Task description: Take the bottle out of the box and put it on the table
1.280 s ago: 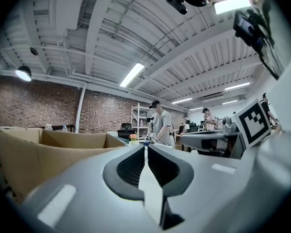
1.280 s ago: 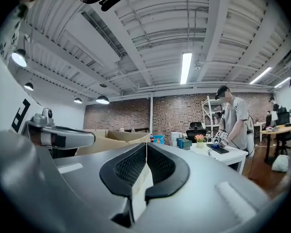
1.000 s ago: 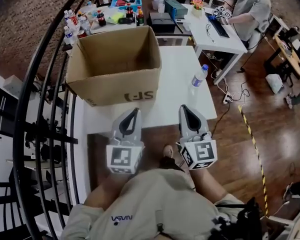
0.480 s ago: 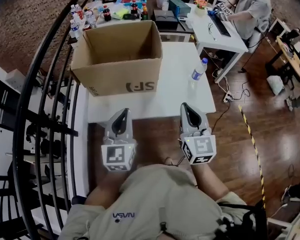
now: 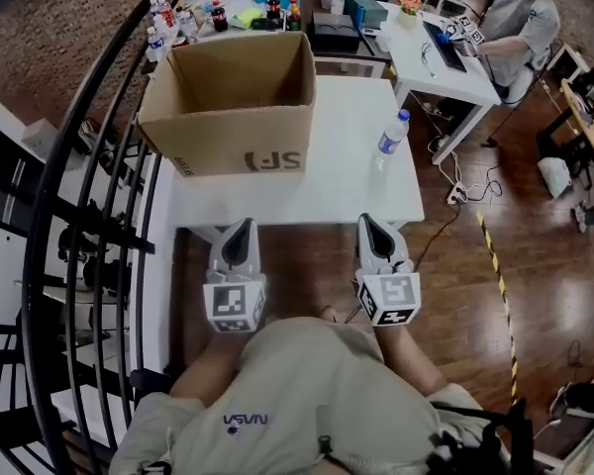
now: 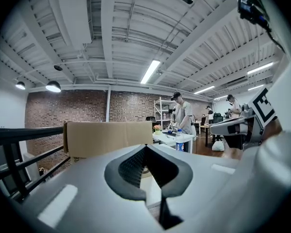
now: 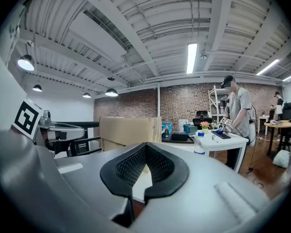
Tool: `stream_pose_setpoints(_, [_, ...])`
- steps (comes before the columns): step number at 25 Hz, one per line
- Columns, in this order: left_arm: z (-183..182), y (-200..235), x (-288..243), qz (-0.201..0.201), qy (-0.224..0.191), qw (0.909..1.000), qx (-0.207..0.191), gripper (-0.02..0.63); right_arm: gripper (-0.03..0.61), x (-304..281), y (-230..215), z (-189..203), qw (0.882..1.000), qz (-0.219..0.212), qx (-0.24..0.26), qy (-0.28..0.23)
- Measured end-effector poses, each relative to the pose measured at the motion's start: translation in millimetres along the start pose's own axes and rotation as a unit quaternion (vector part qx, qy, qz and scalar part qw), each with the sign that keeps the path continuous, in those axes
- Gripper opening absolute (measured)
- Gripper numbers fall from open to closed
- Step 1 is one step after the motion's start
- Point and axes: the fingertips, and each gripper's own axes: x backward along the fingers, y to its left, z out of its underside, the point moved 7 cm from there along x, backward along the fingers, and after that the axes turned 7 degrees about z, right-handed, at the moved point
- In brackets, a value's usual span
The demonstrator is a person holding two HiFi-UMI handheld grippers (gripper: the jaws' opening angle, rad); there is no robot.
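An open cardboard box (image 5: 233, 102) stands on the left half of the white table (image 5: 317, 181); its inside looks bare from the head view. A clear bottle with a blue cap and label (image 5: 394, 135) stands upright on the table's right edge, outside the box. Both grippers hover in front of the table's near edge, above the wooden floor. My left gripper (image 5: 243, 226) is shut with nothing in it, and so is my right gripper (image 5: 369, 222). The left gripper view looks past its closed tips to the box (image 6: 106, 137) and bottle (image 6: 180, 142). The right gripper view shows the box (image 7: 130, 131) and bottle (image 7: 200, 143).
A black curved stair railing (image 5: 89, 216) runs along the left. Behind the box, a table (image 5: 233, 13) holds several bottles and a blue tray. A person (image 5: 520, 28) sits at a white desk at the upper right. Yellow-black tape (image 5: 500, 285) crosses the floor.
Both grippers have drawn back from the table's front edge toward my body and sunk lower. They stay shut and empty. The box and bottle have not moved.
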Motion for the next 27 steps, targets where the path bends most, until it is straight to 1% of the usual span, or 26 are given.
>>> stream_pose_setpoints(3, [-1, -8, 3, -0.005, -0.001, 1.0, 0.002, 0.0, 0.0, 4, 2, 5, 1.0, -0.016, -0.001, 0.012])
stream_pose_setpoints(6, [-2, -15, 3, -0.003, -0.002, 1.0, 0.003, 0.0, 0.0, 6, 0, 6, 1.0, -0.022, -0.007, 0.013])
stream_pose_setpoints(20, [0, -26, 5, -0.009, -0.004, 0.9999, 0.008, 0.0, 0.0, 10, -8, 9, 1.0, -0.028, -0.01, 0.01])
stream_pose_setpoints(24, [-5, -25, 4, -0.006, -0.011, 0.9999, 0.0, 0.0, 0.0, 11, -5, 4, 1.0, -0.029, -0.004, 0.004])
stream_pose_setpoints(27, [-6, -22, 6, -0.005, -0.011, 0.9999, -0.006, 0.0, 0.0, 10, -2, 8, 1.0, -0.024, -0.007, 0.002])
